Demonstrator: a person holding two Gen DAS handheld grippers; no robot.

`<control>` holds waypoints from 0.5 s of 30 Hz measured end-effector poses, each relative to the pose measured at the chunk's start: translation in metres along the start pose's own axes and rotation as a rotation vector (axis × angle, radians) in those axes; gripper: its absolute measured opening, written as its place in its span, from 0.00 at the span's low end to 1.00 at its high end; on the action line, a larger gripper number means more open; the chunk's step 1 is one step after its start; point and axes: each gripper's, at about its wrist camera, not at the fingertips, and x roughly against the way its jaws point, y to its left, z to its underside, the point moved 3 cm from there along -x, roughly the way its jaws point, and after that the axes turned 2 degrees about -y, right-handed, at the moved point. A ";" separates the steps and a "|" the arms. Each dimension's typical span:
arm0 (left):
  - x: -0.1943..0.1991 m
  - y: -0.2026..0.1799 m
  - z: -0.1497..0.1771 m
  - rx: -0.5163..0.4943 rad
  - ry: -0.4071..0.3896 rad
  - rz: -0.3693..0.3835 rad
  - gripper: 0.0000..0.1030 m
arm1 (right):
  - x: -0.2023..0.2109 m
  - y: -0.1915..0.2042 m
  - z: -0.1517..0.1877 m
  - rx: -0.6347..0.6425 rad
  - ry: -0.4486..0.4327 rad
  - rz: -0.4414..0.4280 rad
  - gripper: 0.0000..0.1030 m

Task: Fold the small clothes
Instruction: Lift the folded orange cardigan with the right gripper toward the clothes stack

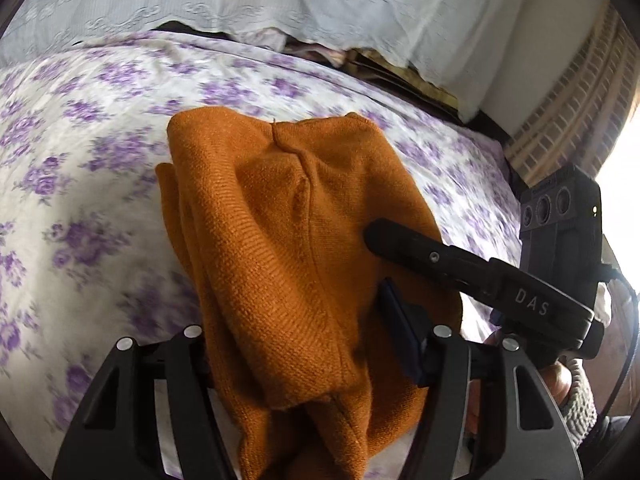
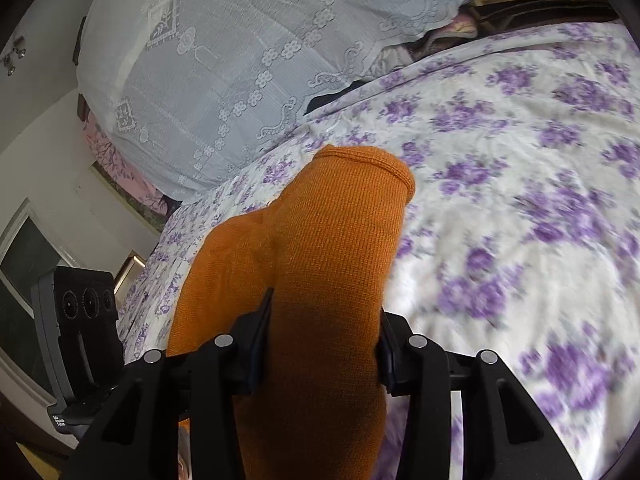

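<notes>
Gripping the orange knit garment (image 1: 288,240) bunched mid-frame above the floral bedsheet (image 1: 80,140), both the left gripper (image 1: 304,360) and right gripper (image 2: 324,332) risk letting layers slip and undoing the fold if either pinch loosens.

"DAS" on the right claw (image 1: 400,240) (white letters on black)

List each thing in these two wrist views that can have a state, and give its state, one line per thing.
orange knit garment: bunched, lifted, draped over both grippers.
left gripper: shut on the garment.
right gripper: shut on the garment.
floral bedsheet: spread flat, slightly creased.
white lace cover: draped over bedding at the head of the bed.
</notes>
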 end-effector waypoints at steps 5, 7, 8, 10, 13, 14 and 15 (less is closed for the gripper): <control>-0.002 -0.037 0.014 -0.066 0.027 0.029 0.60 | 0.042 -0.015 0.016 -0.023 -0.026 0.041 0.42; -0.003 -0.053 0.018 -0.091 0.037 0.046 0.60 | 0.062 -0.021 0.020 -0.020 -0.064 0.049 0.42; -0.004 -0.064 0.020 -0.107 0.047 0.061 0.59 | 0.070 -0.024 0.022 -0.023 -0.073 0.056 0.42; -0.004 -0.081 0.023 -0.128 0.059 0.089 0.59 | 0.093 -0.032 0.025 -0.034 -0.100 0.079 0.42; -0.006 -0.111 0.025 -0.170 0.067 0.125 0.59 | 0.125 -0.041 0.027 -0.043 -0.144 0.107 0.42; -0.006 -0.124 0.025 -0.190 0.069 0.140 0.60 | 0.138 -0.045 0.028 -0.046 -0.162 0.118 0.42; -0.007 -0.132 0.025 -0.201 0.071 0.148 0.59 | 0.148 -0.048 0.028 -0.048 -0.176 0.125 0.42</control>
